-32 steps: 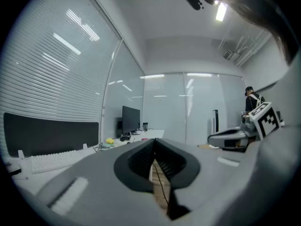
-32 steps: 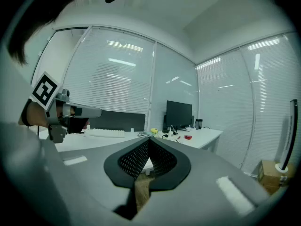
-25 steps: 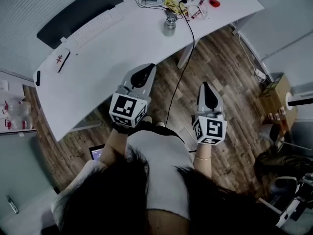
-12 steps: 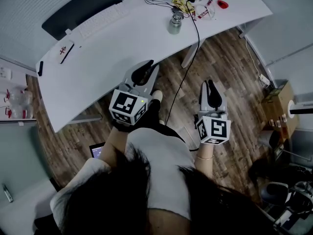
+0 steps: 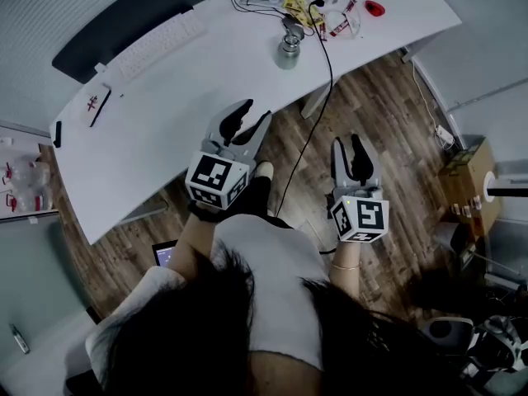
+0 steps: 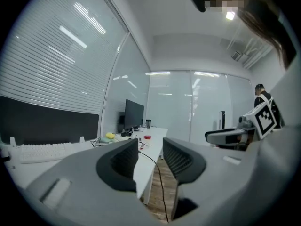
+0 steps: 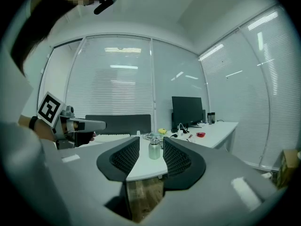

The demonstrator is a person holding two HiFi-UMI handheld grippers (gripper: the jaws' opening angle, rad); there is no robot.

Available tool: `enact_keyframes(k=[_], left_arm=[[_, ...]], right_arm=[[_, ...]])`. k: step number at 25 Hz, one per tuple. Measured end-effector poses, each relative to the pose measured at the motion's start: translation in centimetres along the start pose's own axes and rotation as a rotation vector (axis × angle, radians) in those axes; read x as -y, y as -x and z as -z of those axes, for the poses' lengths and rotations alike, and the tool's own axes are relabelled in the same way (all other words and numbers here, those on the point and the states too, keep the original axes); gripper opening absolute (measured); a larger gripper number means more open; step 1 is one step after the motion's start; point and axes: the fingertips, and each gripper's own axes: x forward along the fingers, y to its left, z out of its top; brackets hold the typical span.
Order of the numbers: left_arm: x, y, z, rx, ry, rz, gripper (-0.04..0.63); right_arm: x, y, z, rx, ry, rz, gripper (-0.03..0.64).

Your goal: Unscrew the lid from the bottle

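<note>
A small steel bottle [image 5: 286, 49] with its lid on stands upright on the white desk [image 5: 190, 97], near the far edge. The right gripper view shows the bottle [image 7: 154, 149] far off, framed in the gap between the jaws. My left gripper [image 5: 244, 120] hovers over the desk's near edge, and its jaws have just been opening with nothing between them. Out over the wooden floor is my right gripper [image 5: 351, 148], whose jaws have also just been opening on nothing. Both grippers are well short of the bottle.
A white keyboard [image 5: 155, 45] lies at the desk's left. A tangle of cables and small items [image 5: 318, 7] lies behind the bottle. A black cable [image 5: 318, 97] hangs from the desk to the floor. A monitor [image 7: 186, 109] stands at the far end. A cardboard box [image 5: 466, 172] sits right.
The jaws of both grippers have gone from shut to open. Both hands have shifted a little forward toward the desk.
</note>
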Motion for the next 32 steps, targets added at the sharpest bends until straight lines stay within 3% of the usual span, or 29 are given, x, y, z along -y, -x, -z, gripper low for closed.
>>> enact_keyframes(k=[8, 13, 26, 32], left_arm=[[-5.7, -7.6, -1.5, 0.000, 0.007, -0.002, 0.181], [-8.4, -10.8, -2.2, -0.002, 0.015, 0.011, 0.241], [-12.0, -13.4, -1.4, -0.033, 0.053, 0.024, 0.282], [-13.5, -14.6, -1.6, -0.022, 0.051, -0.016, 0.298]], right_arm=[[2.5, -9.1, -1.4, -0.012, -0.016, -0.036, 0.170], [3.4, -13.3, -2.0, -0.023, -0.023, -0.045, 0.187], [3.2, -18.8, -1.8, -0.071, -0.025, -0.075, 0.193], [3.2, -22.2, -2.0, -0.077, -0.001, -0.166, 0.193]])
